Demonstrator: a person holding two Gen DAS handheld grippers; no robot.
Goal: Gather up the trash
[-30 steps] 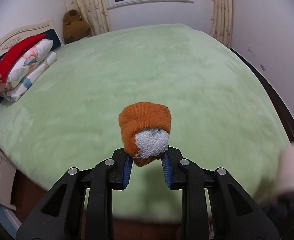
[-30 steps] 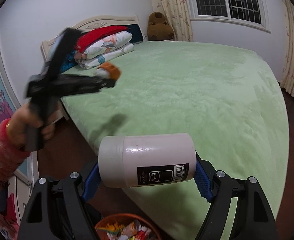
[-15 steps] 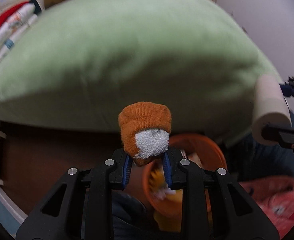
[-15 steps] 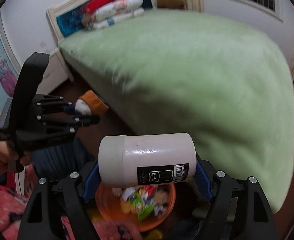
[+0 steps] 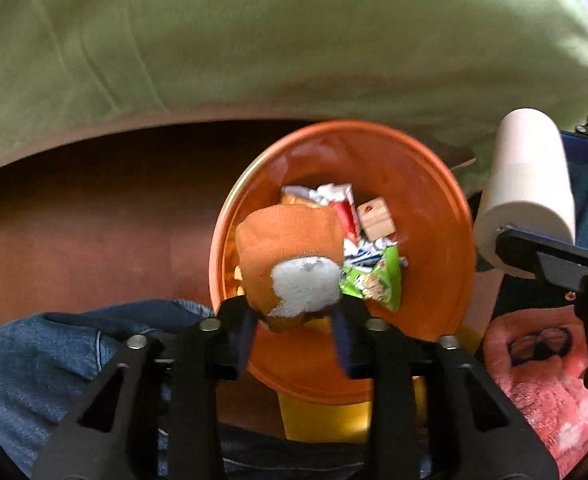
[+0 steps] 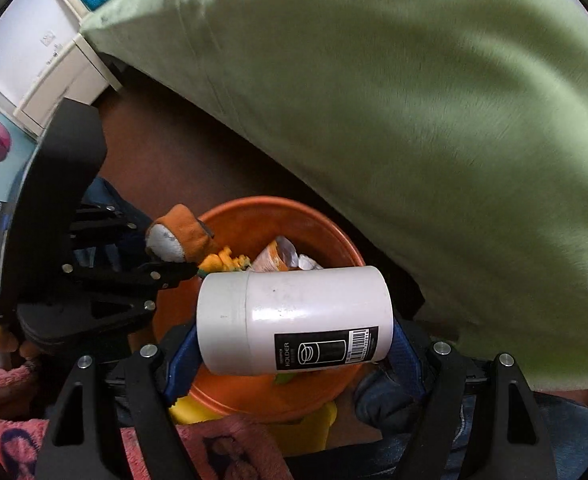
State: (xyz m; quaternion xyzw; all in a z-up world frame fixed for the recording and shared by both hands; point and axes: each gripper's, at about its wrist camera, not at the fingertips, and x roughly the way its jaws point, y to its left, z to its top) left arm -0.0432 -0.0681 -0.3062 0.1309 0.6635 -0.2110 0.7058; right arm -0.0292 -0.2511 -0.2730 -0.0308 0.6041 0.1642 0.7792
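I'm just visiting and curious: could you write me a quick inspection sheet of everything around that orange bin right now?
Surface: dark brown floor.
Job's things: orange sock, white canister, both above orange bin.
Clutter: wrappers and wooden block in bin.
Grippers: left gripper jaws opening, sock between them; right gripper clamps canister.
Cables: nothing seen.
Surroundings: green bedspread, white nightstand, pink fabric.

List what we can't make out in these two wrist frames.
- Whether the left gripper, jaws opening, still touches the orange sock: left view, motion blur.
- Bin contents under the sock: left view.
- Most of the bin: right view, behind the white container held by the right gripper.
- Small print on the container label: right view, too small.
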